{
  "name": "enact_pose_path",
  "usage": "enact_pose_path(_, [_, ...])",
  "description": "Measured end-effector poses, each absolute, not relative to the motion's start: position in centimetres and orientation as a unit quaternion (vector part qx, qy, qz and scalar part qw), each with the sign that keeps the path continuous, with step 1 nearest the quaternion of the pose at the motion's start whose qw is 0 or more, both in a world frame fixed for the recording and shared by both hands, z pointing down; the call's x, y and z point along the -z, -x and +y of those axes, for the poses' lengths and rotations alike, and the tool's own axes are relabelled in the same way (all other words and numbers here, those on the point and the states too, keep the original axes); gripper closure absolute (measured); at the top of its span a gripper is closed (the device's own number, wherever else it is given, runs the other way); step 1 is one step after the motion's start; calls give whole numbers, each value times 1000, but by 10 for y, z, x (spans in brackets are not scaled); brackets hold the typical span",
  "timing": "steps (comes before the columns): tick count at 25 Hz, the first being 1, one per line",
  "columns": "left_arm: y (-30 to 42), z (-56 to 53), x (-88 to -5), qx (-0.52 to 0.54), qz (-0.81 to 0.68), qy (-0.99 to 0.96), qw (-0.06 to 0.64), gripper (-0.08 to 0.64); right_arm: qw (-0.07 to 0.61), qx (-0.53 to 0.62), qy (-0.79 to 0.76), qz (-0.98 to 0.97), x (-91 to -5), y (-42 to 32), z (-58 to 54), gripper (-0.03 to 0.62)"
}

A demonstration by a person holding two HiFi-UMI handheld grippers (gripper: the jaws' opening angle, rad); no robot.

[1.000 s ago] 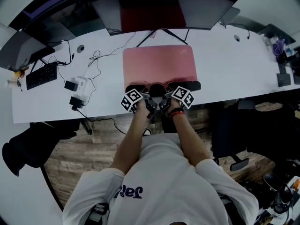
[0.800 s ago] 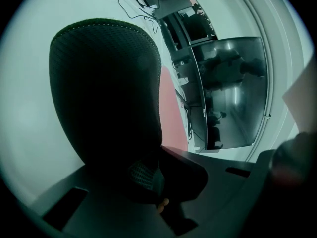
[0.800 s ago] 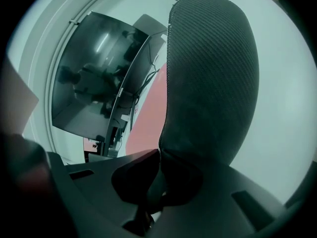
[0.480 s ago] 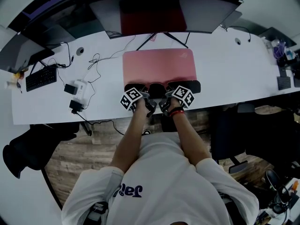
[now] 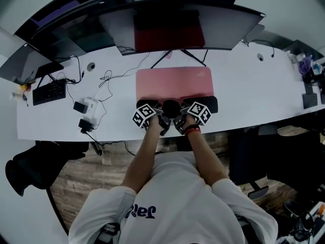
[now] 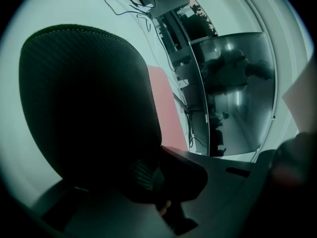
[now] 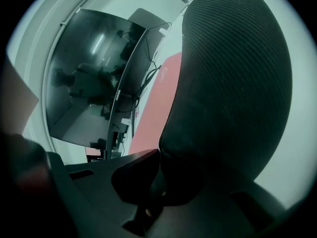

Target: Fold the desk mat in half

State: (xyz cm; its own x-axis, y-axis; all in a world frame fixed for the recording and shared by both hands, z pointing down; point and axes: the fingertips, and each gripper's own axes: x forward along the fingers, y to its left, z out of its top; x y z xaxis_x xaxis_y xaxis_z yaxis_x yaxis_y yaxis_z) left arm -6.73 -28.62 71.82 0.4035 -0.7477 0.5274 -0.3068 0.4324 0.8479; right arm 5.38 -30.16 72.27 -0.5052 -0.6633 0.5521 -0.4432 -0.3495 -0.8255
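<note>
The near edge of the desk mat (image 5: 172,83) has travelled up-frame, pinched tight in our left gripper (image 5: 158,112) and right gripper (image 5: 185,112); we should keep both level so the edges meet squarely.

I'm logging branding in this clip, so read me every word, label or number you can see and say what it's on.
No text is fully legible.
Monitor bezel logo: too small to read.
Shirt print: dark letters, upside down, not clearly readable.
Marker cubes: black-and-white patterns, no letters.
Desk mat: no print visible.
</note>
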Motion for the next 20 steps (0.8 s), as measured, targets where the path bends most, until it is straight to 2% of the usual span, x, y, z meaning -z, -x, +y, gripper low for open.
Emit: enact_pose_path(20, [78,-334,-718,192,-540,-494,654,531,77,678,457,571,-720,-43,-354,561])
